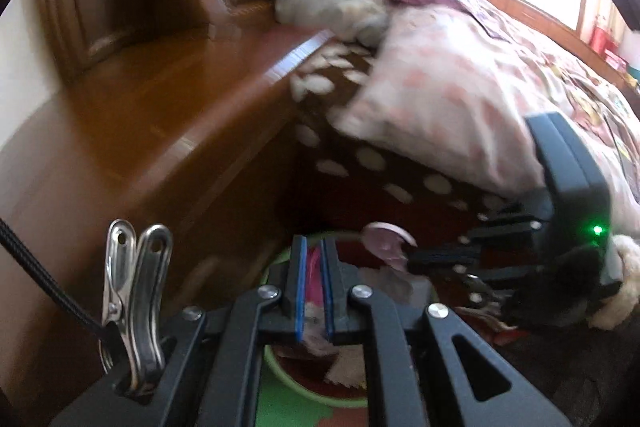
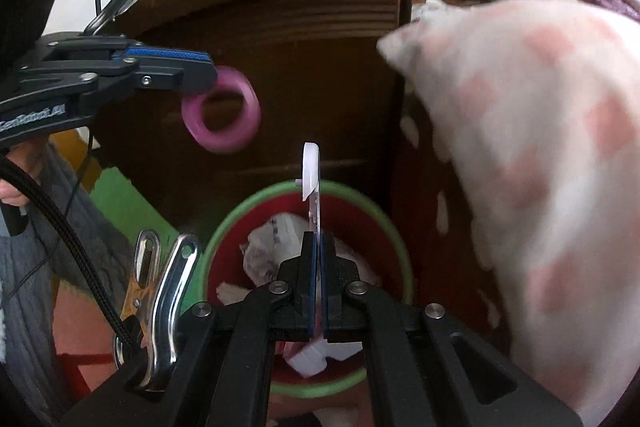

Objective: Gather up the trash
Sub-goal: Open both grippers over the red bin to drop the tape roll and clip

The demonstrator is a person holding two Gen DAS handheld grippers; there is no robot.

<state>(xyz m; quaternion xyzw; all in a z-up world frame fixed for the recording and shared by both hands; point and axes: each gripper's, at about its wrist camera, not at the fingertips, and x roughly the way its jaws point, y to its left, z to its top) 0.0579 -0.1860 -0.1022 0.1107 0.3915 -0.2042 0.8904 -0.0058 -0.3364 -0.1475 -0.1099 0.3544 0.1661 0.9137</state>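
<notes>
While pink plastic tape ring hangs clenched in my left gripper and thin white plastic piece in my right gripper, both above green-rimmed red bin beside bed: drop-off step. Next: lower over bin, release both.

A pink-checked pillow lies on the bed beside a brown wooden nightstand.
</notes>
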